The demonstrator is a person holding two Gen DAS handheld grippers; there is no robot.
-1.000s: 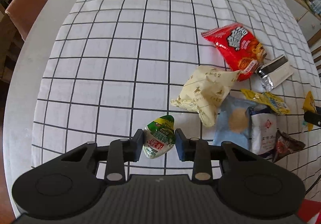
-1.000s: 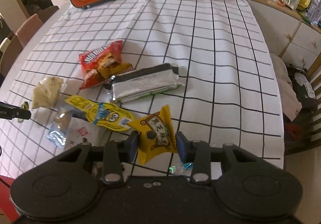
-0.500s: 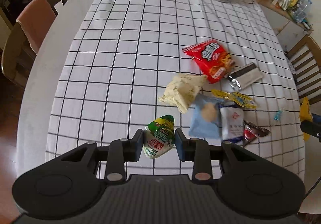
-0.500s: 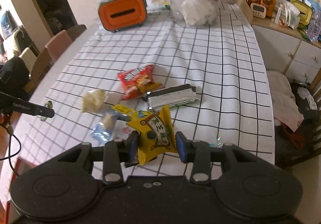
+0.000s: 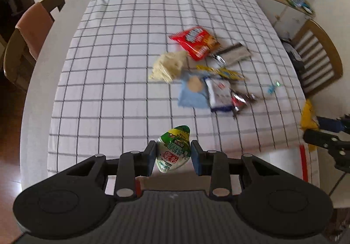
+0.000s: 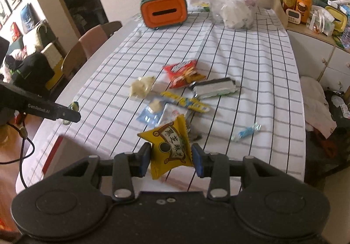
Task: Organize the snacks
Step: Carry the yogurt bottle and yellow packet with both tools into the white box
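Green-white packet (image 5: 174, 149) clamped between tool (image 5: 174, 156) pads

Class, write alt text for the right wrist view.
The right gripper pinches a yellow snack packet above a checked tablecloth. Beyond it lie scattered snacks, with an orange box at the far end.

glossy foil packets (image 5: 195, 42), cloth tablecloth (image 5: 122, 51)

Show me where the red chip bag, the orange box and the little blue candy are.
red chip bag (image 6: 182, 73), right wrist view, bag's middle.
orange box (image 6: 164, 13), right wrist view, front face.
blue candy (image 6: 246, 132), right wrist view, wrapper's middle.
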